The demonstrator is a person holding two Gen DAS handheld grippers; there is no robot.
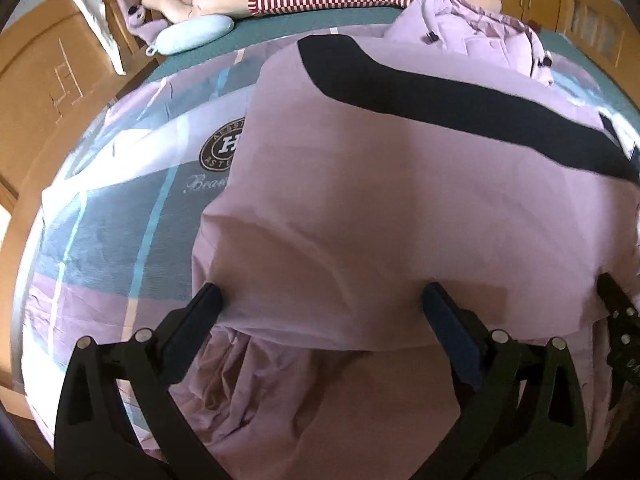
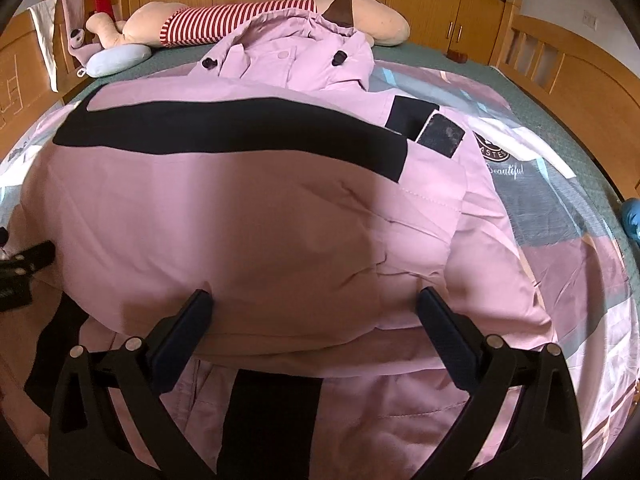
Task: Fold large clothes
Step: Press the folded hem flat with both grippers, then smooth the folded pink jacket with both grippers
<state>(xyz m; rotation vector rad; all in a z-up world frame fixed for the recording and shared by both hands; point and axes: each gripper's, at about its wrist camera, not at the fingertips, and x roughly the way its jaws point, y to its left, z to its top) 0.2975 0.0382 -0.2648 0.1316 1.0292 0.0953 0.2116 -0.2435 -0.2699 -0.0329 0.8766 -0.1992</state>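
Note:
A large pink padded jacket (image 1: 380,200) with a black band (image 1: 440,96) lies on the bed, its lower part folded over itself; it also shows in the right wrist view (image 2: 260,220) with the hood (image 2: 304,52) at the far end. My left gripper (image 1: 322,300) is open, its fingers either side of the folded edge near the jacket's left side. My right gripper (image 2: 314,300) is open, its fingers astride the folded edge near the right side. The right gripper shows at the right edge of the left wrist view (image 1: 618,320). Neither gripper pinches cloth.
The bed has a plaid pink, teal and white cover (image 1: 120,220). A big plush toy in a red-striped shirt (image 2: 240,20) and a light blue pillow (image 1: 196,34) lie at the far end. Wooden bed rails (image 2: 560,64) and wardrobes surround the bed.

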